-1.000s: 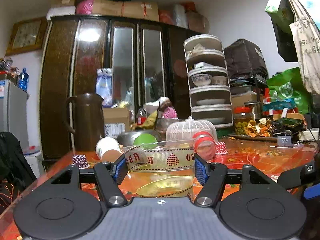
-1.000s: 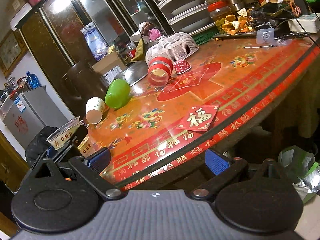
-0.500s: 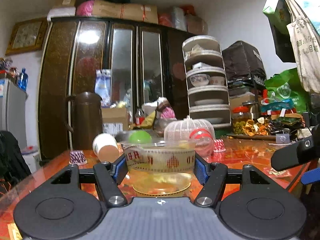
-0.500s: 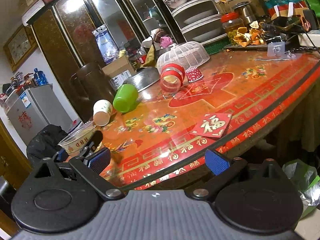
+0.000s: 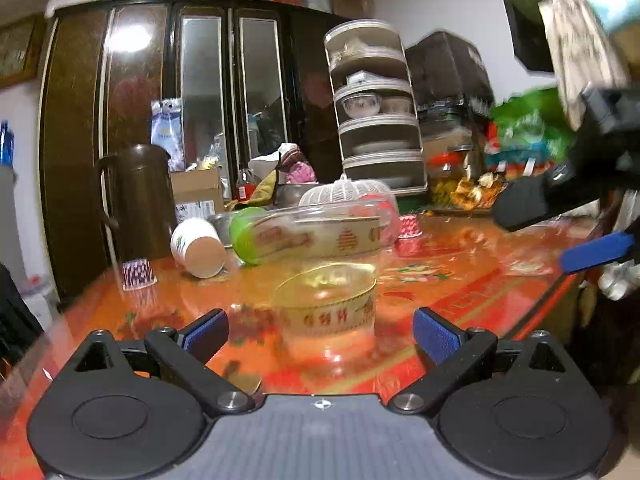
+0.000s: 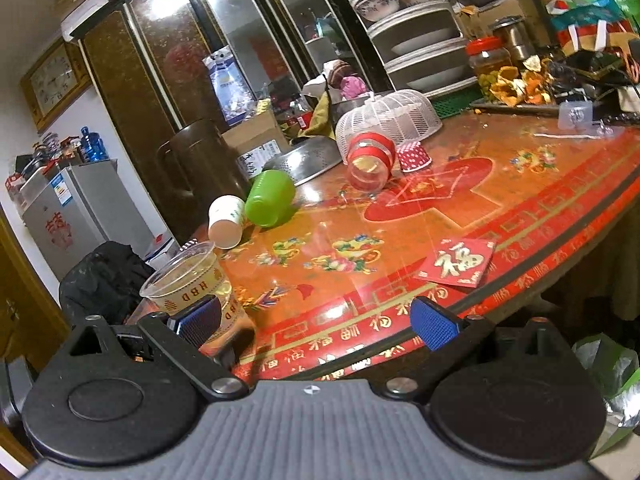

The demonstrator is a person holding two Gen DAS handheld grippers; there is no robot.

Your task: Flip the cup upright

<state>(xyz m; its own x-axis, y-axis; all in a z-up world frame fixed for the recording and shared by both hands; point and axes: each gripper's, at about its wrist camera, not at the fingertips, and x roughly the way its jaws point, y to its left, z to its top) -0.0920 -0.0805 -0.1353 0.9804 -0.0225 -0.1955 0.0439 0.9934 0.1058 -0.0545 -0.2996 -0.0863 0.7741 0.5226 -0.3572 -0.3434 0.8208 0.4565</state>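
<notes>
A clear plastic cup with gold "HBD" bands [image 5: 326,304] stands upright on the red table, near its left front edge; it also shows in the right wrist view [image 6: 192,280]. My left gripper [image 5: 320,330] is open, its blue pads on either side of the cup and apart from it. My right gripper [image 6: 316,320] is open and empty, low at the table's front edge, with the cup behind its left finger. The right gripper shows at the right edge of the left wrist view [image 5: 560,208].
A white paper cup [image 6: 226,222], a green cup [image 6: 270,198] and a clear cup with red bands [image 6: 368,160] lie on their sides further back. A white mesh food cover [image 6: 388,116], metal bowl [image 6: 304,158], brown pitcher [image 5: 136,200] and red envelope [image 6: 458,262] are also on the table.
My left gripper turned the clear cup upright, set it on the table, then opened and drew back. The right gripper rose slightly by the table edge.
</notes>
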